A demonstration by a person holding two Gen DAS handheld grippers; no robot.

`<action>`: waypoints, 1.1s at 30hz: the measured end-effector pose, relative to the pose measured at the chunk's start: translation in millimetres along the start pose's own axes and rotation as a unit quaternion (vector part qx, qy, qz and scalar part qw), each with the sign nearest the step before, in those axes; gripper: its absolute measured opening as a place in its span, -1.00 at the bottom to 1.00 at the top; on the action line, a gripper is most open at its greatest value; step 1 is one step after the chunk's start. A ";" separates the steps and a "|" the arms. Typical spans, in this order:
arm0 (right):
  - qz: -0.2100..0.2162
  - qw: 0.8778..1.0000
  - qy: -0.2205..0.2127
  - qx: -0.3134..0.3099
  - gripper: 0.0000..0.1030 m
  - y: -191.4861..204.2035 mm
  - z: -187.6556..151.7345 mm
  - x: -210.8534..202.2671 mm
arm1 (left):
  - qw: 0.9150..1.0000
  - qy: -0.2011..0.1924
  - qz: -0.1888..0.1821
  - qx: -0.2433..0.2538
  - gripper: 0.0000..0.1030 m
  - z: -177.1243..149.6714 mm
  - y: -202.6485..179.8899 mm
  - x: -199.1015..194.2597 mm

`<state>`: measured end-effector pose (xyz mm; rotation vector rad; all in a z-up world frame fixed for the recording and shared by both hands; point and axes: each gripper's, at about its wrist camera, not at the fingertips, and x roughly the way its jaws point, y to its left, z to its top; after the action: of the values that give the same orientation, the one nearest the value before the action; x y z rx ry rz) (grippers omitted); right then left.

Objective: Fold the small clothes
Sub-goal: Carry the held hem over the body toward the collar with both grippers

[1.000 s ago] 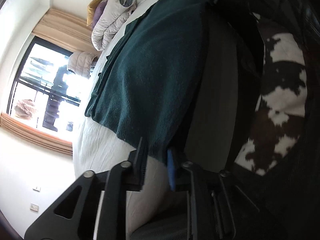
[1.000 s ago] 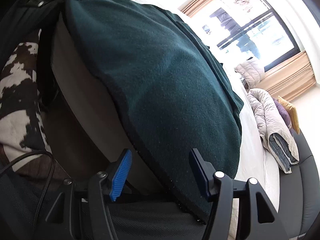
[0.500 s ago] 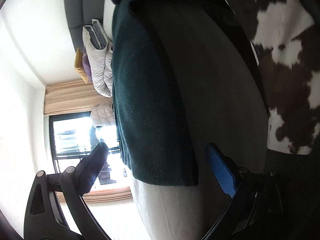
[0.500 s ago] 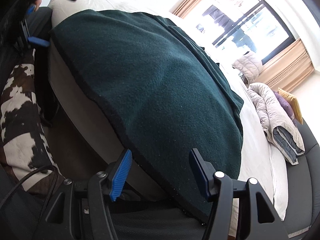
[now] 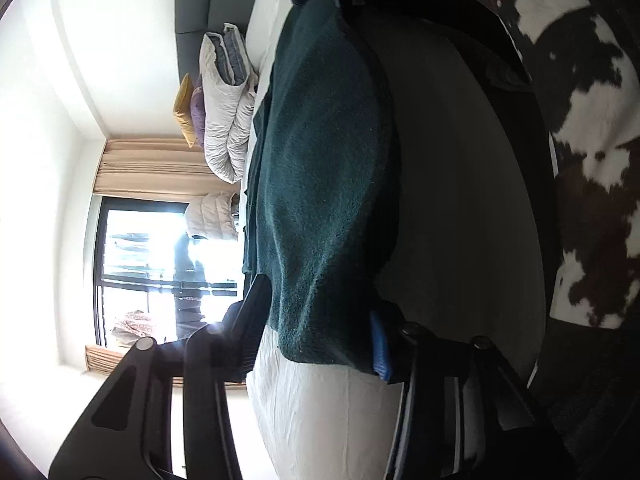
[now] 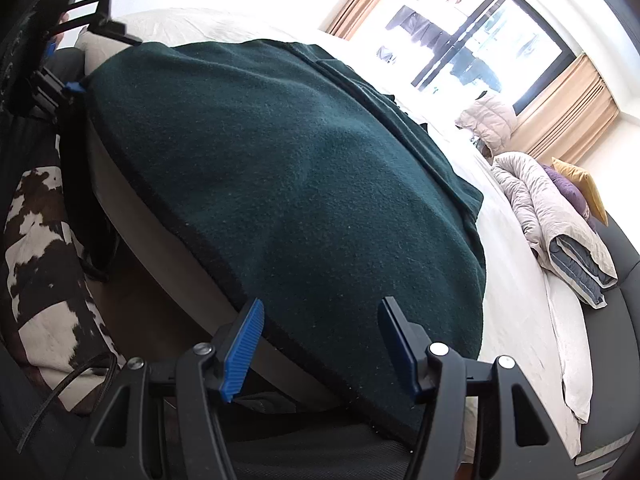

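A dark green fleece garment (image 6: pixel 304 184) lies spread flat over the near edge of a white-sheeted bed (image 6: pixel 520 280). My left gripper (image 5: pixel 318 332) is turned on its side at one near corner of the garment (image 5: pixel 320 240). That corner and the sheet under it sit between the jaws, which are closing; the pads (image 5: pixel 379 346) do not visibly pinch it. My right gripper (image 6: pixel 320 348) stands open over the opposite near corner, the black hem passing between its blue pads (image 6: pixel 244 344) without being pressed. The right wrist view shows the left gripper (image 6: pixel 100 64) at top left.
A folded pale quilt (image 6: pixel 560 224) with yellow and purple cushions (image 6: pixel 580 188) lies at the bed's far end, by a dark upholstered frame (image 6: pixel 616 320). A puffy jacket (image 6: pixel 488 120) sits near the bright window (image 6: pixel 480 20). A brown-and-white cowhide rug (image 5: pixel 592 160) covers the floor beside the bed.
The left gripper rolled and sank to the garment's corner; its jaws swung wide half a second ago and have narrowed around the corner. The right gripper kept its opening and barely moved.
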<state>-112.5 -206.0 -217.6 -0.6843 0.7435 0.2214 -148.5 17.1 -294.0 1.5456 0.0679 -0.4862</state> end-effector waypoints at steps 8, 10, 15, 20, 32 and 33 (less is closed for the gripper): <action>-0.004 1.000 -0.005 0.002 0.20 1.0 -1.2 -2.7 | 0.998 -0.008 -0.026 -0.061 -0.48 10.7 22.6 -20.5; -0.003 1.000 -0.004 0.002 0.20 0.4 -1.6 -2.4 | 0.994 0.004 -0.039 -0.106 -0.79 14.3 39.0 -13.1; -0.007 1.000 -0.007 0.000 0.20 -3.2 -4.3 -5.5 | 0.973 0.025 -0.075 -0.217 -0.94 15.2 84.9 -0.3; -0.003 1.000 -0.007 0.001 0.20 -8.7 -10.6 -8.4 | 0.957 0.031 -0.058 -0.283 -0.95 12.4 127.4 7.0; -0.021 0.999 0.007 -0.039 0.25 0.3 -12.7 0.7 | 0.941 0.033 -0.034 -0.334 -0.95 5.6 176.1 -8.4; -0.028 0.999 0.012 -0.043 0.24 0.4 -12.9 4.0 | 0.940 0.033 -0.034 -0.339 -0.95 4.3 182.1 -9.4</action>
<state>-116.8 -214.3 -227.4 -0.7901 0.7395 0.1947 -95.9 6.5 -119.6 0.8814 0.3096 -0.4060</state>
